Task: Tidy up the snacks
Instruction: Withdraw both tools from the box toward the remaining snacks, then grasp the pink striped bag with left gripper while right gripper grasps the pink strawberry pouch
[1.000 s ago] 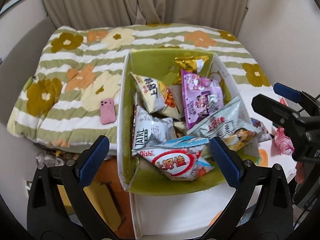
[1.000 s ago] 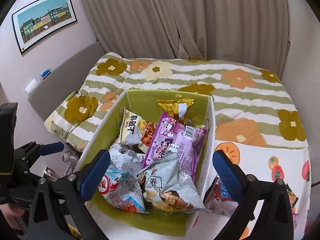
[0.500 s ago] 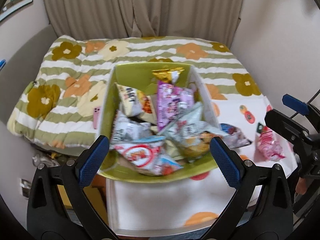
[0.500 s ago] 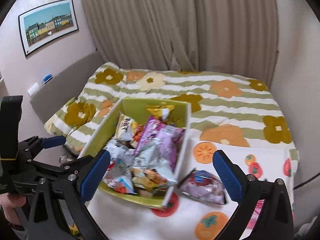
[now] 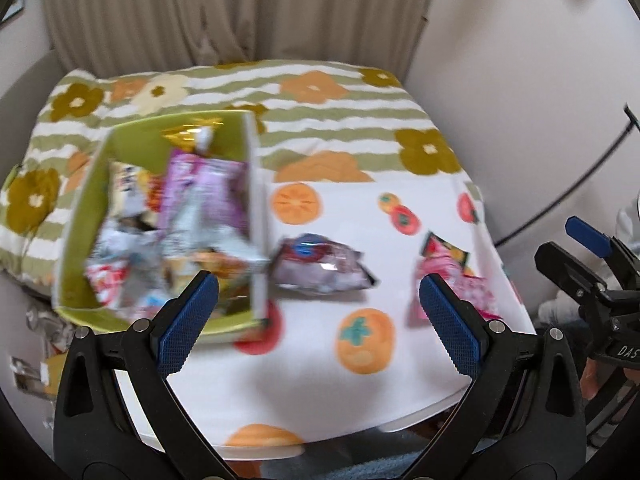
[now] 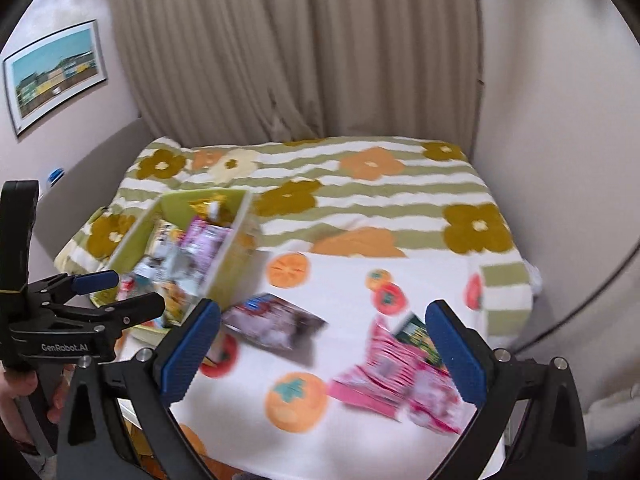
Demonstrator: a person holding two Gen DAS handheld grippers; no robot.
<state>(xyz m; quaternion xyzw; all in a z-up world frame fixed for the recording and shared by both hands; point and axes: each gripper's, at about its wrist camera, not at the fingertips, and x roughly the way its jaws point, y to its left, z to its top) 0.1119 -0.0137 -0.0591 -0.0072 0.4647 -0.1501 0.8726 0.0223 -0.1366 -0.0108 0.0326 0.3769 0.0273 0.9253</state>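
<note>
A green box (image 5: 86,196) (image 6: 234,230) full of snack packets stands at the left of a white table with orange fruit print (image 5: 320,392) (image 6: 344,284). A purple-grey packet (image 5: 320,266) (image 6: 276,326) lies on the table just right of the box. Pink packets (image 5: 456,276) (image 6: 400,376) lie near the table's right edge. My left gripper (image 5: 318,324) is open and empty, held above the table's front. My right gripper (image 6: 322,354) is open and empty, above the pink packets. Both views are blurred.
A bed with a green-striped flower quilt (image 5: 320,112) (image 6: 360,192) lies behind the table, with curtains (image 6: 296,48) beyond. Walls close in on the right. A black cable (image 5: 580,188) runs down the right wall. A framed picture (image 6: 56,76) hangs at left.
Both grippers have pulled back and swung right, away from the box. The box now sits at left and the loose packets on the table have come into view.
</note>
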